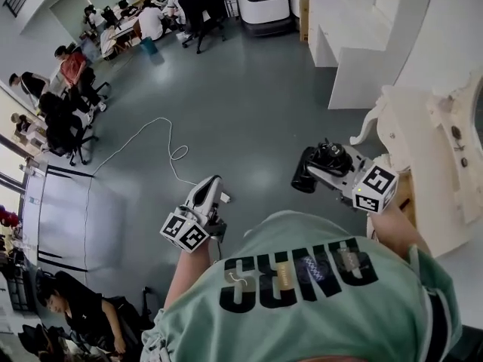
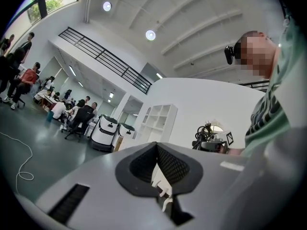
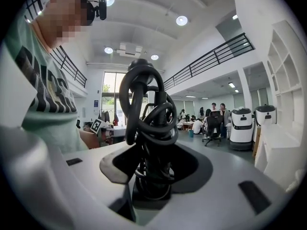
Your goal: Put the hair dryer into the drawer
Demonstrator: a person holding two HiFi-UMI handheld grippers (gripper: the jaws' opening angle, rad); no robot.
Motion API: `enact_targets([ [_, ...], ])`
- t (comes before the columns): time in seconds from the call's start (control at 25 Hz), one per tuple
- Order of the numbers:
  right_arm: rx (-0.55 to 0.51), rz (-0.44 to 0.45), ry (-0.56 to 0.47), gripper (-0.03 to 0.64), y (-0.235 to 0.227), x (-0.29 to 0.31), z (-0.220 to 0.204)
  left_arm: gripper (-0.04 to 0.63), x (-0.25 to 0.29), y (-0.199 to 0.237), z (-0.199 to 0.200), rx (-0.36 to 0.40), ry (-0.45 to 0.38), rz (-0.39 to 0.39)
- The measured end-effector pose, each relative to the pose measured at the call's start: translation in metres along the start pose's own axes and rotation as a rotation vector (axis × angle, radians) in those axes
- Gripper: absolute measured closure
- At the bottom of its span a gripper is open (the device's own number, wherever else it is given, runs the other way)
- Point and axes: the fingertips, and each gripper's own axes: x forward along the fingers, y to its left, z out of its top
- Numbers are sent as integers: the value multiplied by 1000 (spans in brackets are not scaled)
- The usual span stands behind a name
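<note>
A black hair dryer [image 1: 320,164] with its cord coiled on top is held in front of me at the right, and my right gripper [image 1: 332,174] is shut on it. In the right gripper view the dryer's handle and cord loops [image 3: 151,123] stand between the jaws of the right gripper [image 3: 152,176]. My left gripper [image 1: 210,185] hangs lower at the left, shut and holding nothing; its pads [image 2: 168,164] meet in the left gripper view. A white carved dresser [image 1: 426,145] stands just right of the dryer. I cannot make out a drawer clearly.
A white cable [image 1: 162,145] loops over the grey floor ahead. White shelf units [image 1: 355,44] and white machines [image 1: 264,2] stand at the far side. People sit at desks [image 1: 121,29] far left and along the left edge.
</note>
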Motion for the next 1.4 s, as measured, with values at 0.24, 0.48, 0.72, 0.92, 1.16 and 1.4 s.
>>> enact_targets([
  [0.24,22,-124,-17,439,-21,-19,4,595,39,1,2,15,76,-103],
  [0.48,60,-340,-31,438,-99,-128,-23,595,156,-51,-49,25,187,-271],
  [0.72,117,-577,21,437,-161,-254,-71,595,264,-121,-119,5,285,-454],
  [0.92,194,-742,113,439,-187,-365,-140,595,334,-206,-201,-26,375,-610],
  [1.16,327,-819,239,439,-199,-446,-250,595,385,-298,-301,-51,471,-761],
  [1.4,448,-816,401,439,-196,-467,-351,595,399,-354,-372,-76,570,-860],
])
